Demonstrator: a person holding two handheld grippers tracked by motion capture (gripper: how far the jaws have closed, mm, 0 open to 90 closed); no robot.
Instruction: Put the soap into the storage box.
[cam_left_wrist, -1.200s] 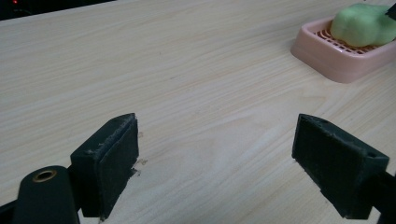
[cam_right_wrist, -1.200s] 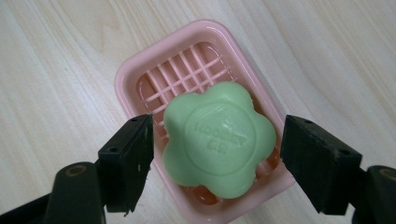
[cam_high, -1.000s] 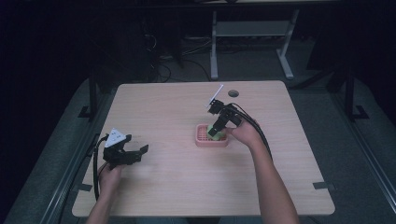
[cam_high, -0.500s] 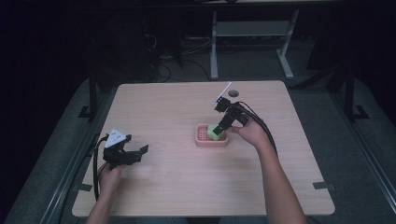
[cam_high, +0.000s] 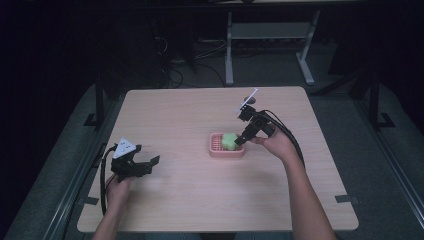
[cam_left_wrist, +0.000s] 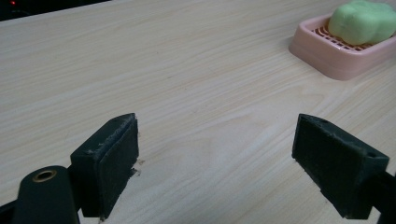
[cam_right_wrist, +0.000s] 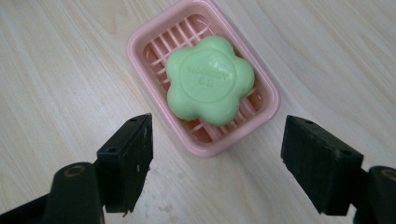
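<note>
Table: a pale wood-grain table (cam_high: 200, 115) with rounded corners, standing on a dark floor; the person's forearms come in from its near edge.
Soap dish: a pink soap dish (cam_high: 226, 146) with a slatted bottom lies flat on the table, a little right of centre. In the right gripper view its rim (cam_right_wrist: 201, 149) lies between and just beyond the two jaws; in the left gripper view it (cam_left_wrist: 327, 58) sits far off at the upper right.
Soap: a light green, flower-shaped soap (cam_high: 229, 140) rests inside the dish on the slats, toward the dish's right end. The right gripper view shows its top face (cam_right_wrist: 209, 80) with a round stamped mark whose lettering is too small to read; the left gripper view shows it (cam_left_wrist: 362, 21) rising above the dish's rim.
Right gripper: the right gripper (cam_high: 240, 141) is held just right of the dish, angled down toward the soap. Its jaws stand spread wide, apart from the dish and the soap, with nothing between them but the table and the dish's near corner (cam_right_wrist: 217, 168).
Left gripper: the left gripper (cam_high: 152, 162) is low over the table's near left part, well apart from the dish, pointing right. Its jaws are spread wide over bare wood (cam_left_wrist: 217, 168) and grip nothing.
Background: a white metal frame (cam_high: 265, 35) stands on the floor beyond the far edge.
</note>
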